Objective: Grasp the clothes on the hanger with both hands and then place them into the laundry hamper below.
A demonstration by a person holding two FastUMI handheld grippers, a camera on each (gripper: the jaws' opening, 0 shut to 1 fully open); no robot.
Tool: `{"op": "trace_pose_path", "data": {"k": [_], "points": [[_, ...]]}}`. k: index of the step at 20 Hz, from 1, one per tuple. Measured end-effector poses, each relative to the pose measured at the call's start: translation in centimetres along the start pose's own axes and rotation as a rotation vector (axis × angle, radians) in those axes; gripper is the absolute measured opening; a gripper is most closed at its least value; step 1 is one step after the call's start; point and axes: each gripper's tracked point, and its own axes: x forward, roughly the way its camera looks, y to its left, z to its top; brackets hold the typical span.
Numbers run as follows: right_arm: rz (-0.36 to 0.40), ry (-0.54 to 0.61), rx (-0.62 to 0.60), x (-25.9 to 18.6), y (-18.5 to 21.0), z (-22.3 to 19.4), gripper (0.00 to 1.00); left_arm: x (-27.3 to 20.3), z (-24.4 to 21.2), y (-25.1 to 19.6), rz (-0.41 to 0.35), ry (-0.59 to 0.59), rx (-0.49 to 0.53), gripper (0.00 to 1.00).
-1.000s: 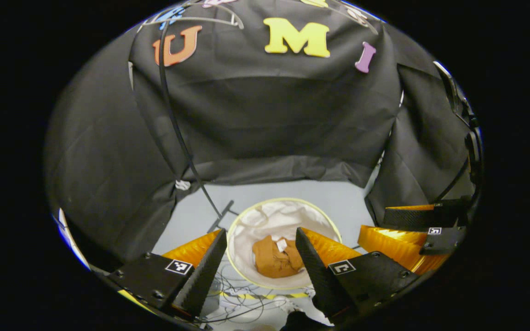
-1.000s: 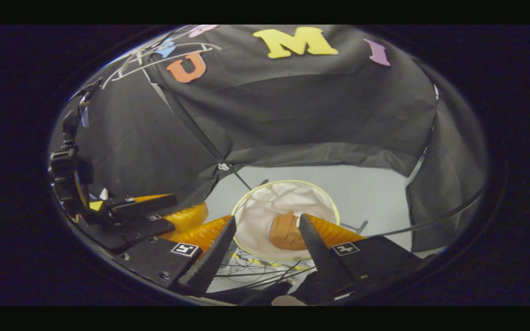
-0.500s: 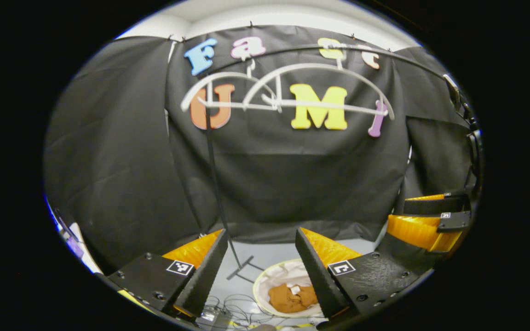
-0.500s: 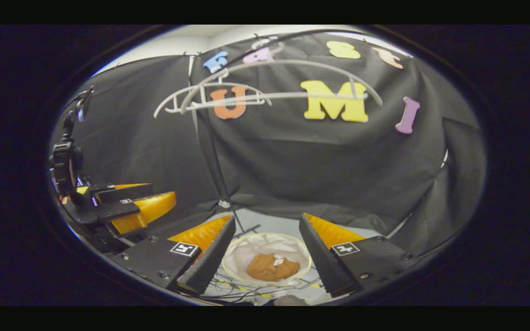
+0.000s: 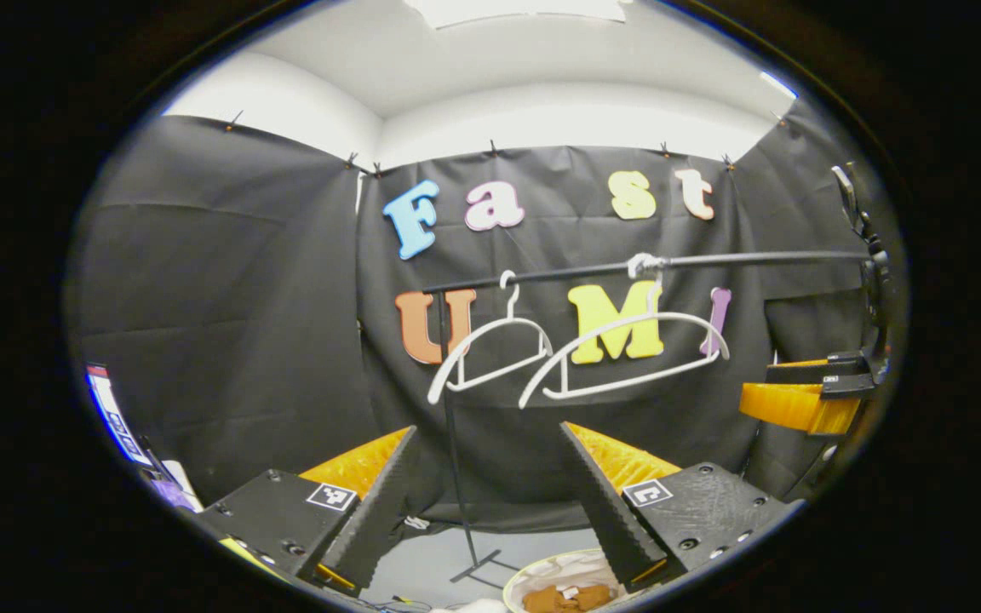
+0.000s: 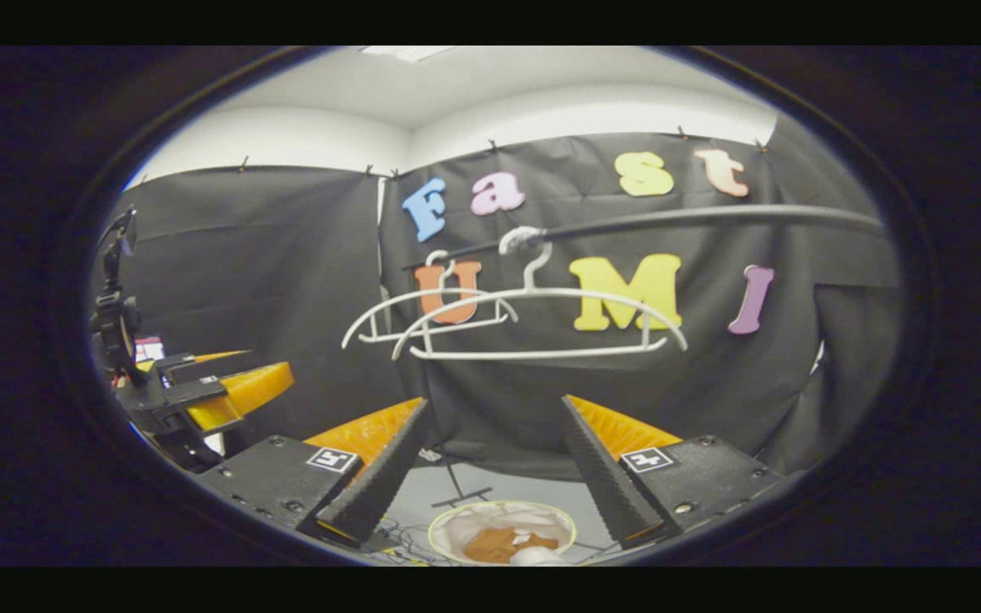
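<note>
Both grippers have tipped upward since a second ago, so the hamper that sat between the fingers then now lies low at the 6 o'clock edge of each view, and the rail and hangers have come into sight. Nearest in the left gripper view, the left gripper (image 5: pixel 490 494) has its two black-and-orange fingers spread wide apart with nothing between them. Just beyond, at 6 o'clock, the round white-lined hamper (image 5: pixel 542 577) stands on the grey floor (image 5: pixel 431 558) with the brown clothes (image 5: pixel 570 598) bunched inside it. At 3 o'clock the right gripper (image 5: pixel 806 396) shows from the side; whether it is open cannot be told from there. In the right gripper view, that gripper (image 6: pixel 495 477) also has its fingers spread wide and empty, with the hamper (image 6: pixel 456 532) at 6 o'clock and the brown clothes (image 6: pixel 499 543) lying in its white lining. The left gripper (image 6: pixel 209 392) shows at 9 o'clock. Farther back, a thin black stand (image 5: pixel 452 443) rises from the floor to a black rail (image 5: pixel 712 260) running toward 3 o'clock. Two bare white hangers hang from the rail: a smaller hanger (image 5: pixel 490 358) near the stand and a larger hanger (image 5: pixel 627 358) beside it toward 3 o'clock. The black cloth wall (image 5: pixel 218 323) is behind everything.
</note>
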Motion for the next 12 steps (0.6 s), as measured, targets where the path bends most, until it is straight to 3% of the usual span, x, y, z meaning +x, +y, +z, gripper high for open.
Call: {"op": "trace_pose_path", "data": {"k": [4, 12], "points": [[-0.063, -0.09, 0.011, -1.5, -1.7, 3.3, 0.98, -1.4, 1.3, 0.6, 0.019, -0.022, 0.0, 0.99], [-0.135, -0.089, 0.035, -0.8, -2.4, 2.9, 0.99, -2.1, 0.4, 0.9, 0.054, -0.012, -0.024, 0.99]]}}
